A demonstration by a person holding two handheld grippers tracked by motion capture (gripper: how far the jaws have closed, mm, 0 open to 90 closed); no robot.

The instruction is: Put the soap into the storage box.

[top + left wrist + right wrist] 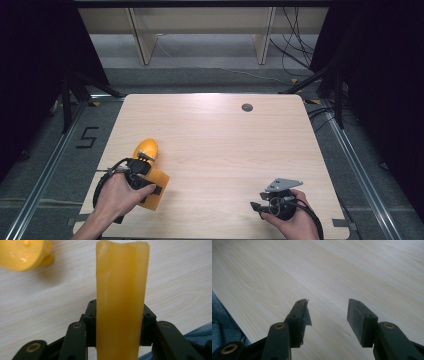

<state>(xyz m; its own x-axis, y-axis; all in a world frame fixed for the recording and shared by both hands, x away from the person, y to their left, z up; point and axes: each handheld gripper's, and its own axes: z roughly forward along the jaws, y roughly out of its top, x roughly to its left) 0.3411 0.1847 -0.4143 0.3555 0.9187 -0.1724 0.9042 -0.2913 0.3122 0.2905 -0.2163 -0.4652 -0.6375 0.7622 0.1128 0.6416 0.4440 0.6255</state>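
My left gripper is shut on a thick amber-yellow slab near the table's front left corner. In the left gripper view the slab stands upright between the two black jaws, which press on both its sides. A rounded yellow dish-like object rests on the wood just beyond that gripper; its rim shows at the top left of the left gripper view. My right gripper lies low near the front right edge, held in a hand. Its jaws stand apart over bare wood with nothing between them.
The light wooden table has a small grey round cap near its far edge. Dark floor with a taped "5" lies left of the table. Blue cloth shows past the table's near edge.
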